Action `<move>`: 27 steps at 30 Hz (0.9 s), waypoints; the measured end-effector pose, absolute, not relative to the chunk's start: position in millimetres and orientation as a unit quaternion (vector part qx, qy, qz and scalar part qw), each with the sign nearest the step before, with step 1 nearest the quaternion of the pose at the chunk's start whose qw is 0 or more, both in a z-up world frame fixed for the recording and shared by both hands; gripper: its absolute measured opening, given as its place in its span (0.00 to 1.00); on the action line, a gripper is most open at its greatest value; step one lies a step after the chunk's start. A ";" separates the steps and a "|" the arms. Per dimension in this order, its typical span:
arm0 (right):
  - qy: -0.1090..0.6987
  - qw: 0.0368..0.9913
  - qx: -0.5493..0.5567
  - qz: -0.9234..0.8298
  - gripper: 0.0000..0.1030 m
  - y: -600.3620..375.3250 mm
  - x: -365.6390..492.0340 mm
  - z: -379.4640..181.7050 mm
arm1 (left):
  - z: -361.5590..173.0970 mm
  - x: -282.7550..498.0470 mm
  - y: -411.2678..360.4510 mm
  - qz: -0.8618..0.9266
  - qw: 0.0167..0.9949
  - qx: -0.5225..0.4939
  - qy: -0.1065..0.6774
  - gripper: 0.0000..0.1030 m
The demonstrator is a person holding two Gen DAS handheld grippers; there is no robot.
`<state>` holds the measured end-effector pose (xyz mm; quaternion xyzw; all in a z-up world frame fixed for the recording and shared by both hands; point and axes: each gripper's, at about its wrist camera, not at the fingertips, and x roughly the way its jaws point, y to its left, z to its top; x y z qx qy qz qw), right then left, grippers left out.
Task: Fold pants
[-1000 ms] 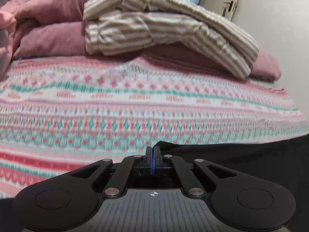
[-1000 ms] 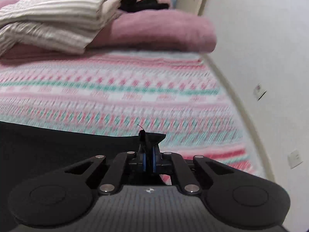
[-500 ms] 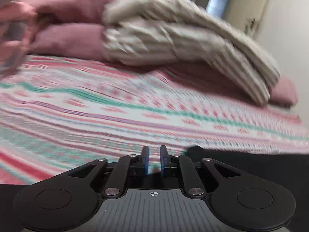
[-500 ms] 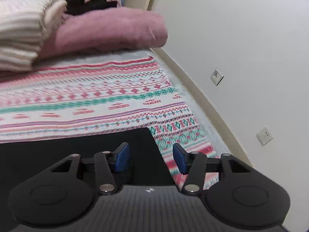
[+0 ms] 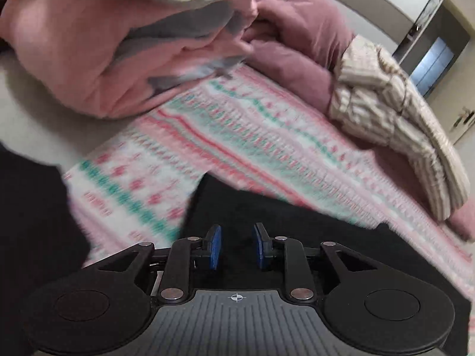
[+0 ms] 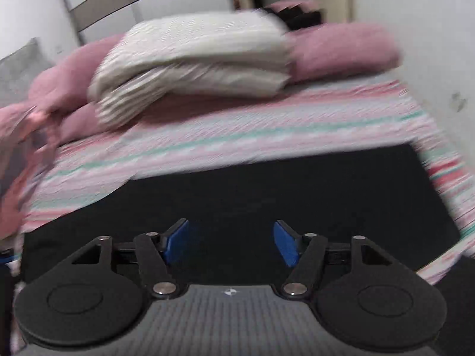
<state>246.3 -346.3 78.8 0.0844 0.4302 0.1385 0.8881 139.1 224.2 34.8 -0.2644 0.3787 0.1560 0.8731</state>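
The black pants (image 6: 267, 195) lie flat on the patterned bed cover as a folded dark rectangle; they also show in the left wrist view (image 5: 267, 216). My left gripper (image 5: 236, 247) is open and empty, just above the pants near their left edge. My right gripper (image 6: 231, 244) is wide open and empty, above the middle of the pants. Both views are motion-blurred.
The pink, white and teal bed cover (image 5: 207, 136) spreads around the pants. A striped beige blanket (image 6: 193, 56) lies on mauve pillows (image 6: 341, 47) at the back. A pink and grey quilt (image 5: 104, 44) is bunched at the left. A white wall (image 6: 415, 14) borders the bed's right side.
Both grippers were shut on the pants' edge a second ago, then opened and let go. Both have since pulled back and swung, and the pants now lie flat below them.
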 end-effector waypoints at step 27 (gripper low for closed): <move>0.501 0.834 -0.123 0.196 0.88 -163.5 226.0 -49.6 | -18.7 101.4 248.5 0.142 0.785 -0.393 0.457 0.20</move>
